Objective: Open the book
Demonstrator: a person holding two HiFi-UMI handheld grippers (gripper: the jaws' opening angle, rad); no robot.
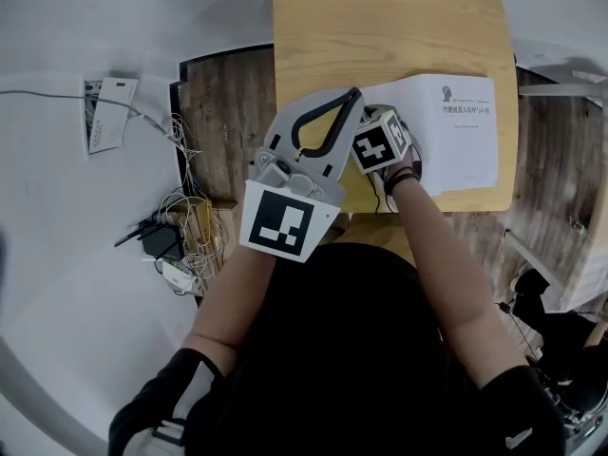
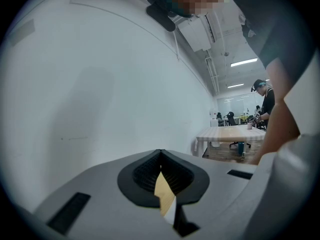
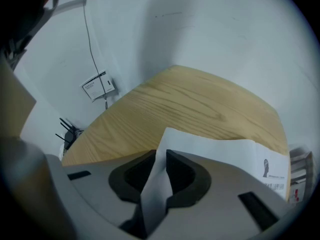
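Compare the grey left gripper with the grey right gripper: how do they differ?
The left gripper has shut, empty jaws; the right gripper has jaws apart around a white book page. The left looks level at a white wall; the right tilts down at the wooden table. Both have black pads.

Book (image 1: 461, 126) printed dark on white; table (image 1: 380, 27) grained in pale wood; left gripper (image 1: 355, 93) coloured grey, marked with black-and-white squares.

book (image 1: 456, 131) on table (image 1: 380, 27), cables (image 1: 185, 231) left

The book (image 1: 458, 133) is matt paper — the table (image 1: 380, 27) smooth, grained wood.
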